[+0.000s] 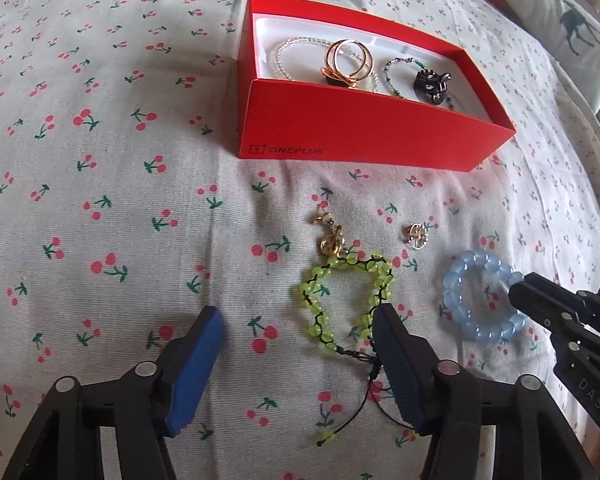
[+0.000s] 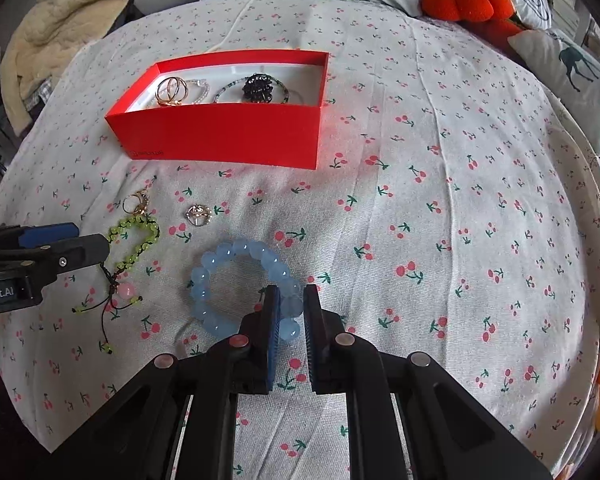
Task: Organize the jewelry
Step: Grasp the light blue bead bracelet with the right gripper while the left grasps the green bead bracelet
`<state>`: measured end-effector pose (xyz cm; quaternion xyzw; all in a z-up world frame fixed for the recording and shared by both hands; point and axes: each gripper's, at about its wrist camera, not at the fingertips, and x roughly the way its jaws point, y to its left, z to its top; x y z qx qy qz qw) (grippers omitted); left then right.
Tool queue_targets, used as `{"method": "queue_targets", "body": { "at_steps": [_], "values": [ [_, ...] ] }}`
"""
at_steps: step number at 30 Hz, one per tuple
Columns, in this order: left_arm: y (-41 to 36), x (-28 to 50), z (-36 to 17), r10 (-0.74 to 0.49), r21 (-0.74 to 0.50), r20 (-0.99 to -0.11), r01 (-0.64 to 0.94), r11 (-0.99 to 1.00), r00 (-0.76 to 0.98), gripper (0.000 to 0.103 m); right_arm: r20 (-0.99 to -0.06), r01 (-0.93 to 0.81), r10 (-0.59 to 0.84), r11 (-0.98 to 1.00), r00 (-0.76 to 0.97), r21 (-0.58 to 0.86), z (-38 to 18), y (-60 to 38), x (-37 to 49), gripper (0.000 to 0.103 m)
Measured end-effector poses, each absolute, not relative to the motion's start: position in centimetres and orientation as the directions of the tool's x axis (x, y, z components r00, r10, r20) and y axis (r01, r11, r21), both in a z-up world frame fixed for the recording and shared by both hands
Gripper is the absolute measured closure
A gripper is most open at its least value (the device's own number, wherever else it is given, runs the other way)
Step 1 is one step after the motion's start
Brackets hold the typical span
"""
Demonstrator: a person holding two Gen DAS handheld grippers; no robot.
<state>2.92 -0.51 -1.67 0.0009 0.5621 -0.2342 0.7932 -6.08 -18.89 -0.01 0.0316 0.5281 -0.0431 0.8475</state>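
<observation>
On the cherry-print bedspread, left to right: the left gripper stands wide apart beside the green bracelet, and the right gripper is nearly closed around the blue bracelet, grip unconfirmed. Several pieces already sit in the red box; two bracelets, gold charm and silver ring remain outside.

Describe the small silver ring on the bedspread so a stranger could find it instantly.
Start at the red box; on the bedspread before it lies loose jewelry. The silver ring sits alone between the gold ring cluster and blue bead bracelet, smallest and only silvery piece.
</observation>
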Motion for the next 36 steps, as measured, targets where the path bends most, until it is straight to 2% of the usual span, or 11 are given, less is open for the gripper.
{"method": "queue_targets", "body": {
  "at_steps": [2, 4, 13, 19, 21, 22, 36],
  "values": [
    [-1.1, 2.9, -2.0, -0.361, -0.252, -0.897, 0.376, 0.892, 0.254, 0.047, -0.895, 0.114, -0.037, 0.993, 0.444, 0.015, 0.4, -19.4, -6.4, 0.091],
    [-1.7, 2.9, -2.3, -0.328, -0.214, -0.906, 0.379, 0.9, 0.266, 0.049, -0.893, 0.122, -0.038, 0.992, 0.448, 0.019, 0.7, -19.9, -6.7, 0.091],
    [-4.1, 1.7, -2.7, -0.176, 0.003, -0.92, 0.456, 0.89, 0.35, 0.068, -0.895, 0.136, -0.026, 0.99, 0.445, 0.039, 1.1, -21.0, -7.3, 0.091],
    [-3.9, 1.7, -2.7, -0.181, -0.001, -0.924, 0.471, 0.882, 0.338, 0.071, -0.902, 0.133, -0.015, 0.99, 0.432, 0.047, 1.0, -21.0, -7.2, 0.091],
    [-3.5, 1.5, -2.6, -0.184, 0.001, -0.922, 0.478, 0.878, 0.341, 0.085, -0.904, 0.133, -0.008, 0.99, 0.427, 0.055, 0.9, -21.0, -7.0, 0.091],
    [-3.2, 1.4, -2.5, -0.191, -0.005, -0.921, 0.481, 0.877, 0.34, 0.096, -0.905, 0.134, -0.004, 0.989, 0.426, 0.058, 0.9, -21.0, -7.0, 0.091],
    [-1.3, 0.6, 1.3, -0.343, -0.14, -0.868, 0.486, 0.863, 0.358, 0.099, -0.874, 0.122, 0.047, 0.985, 0.483, 0.12, 3.8, -20.2, -6.4, 0.091]
  ]
}}
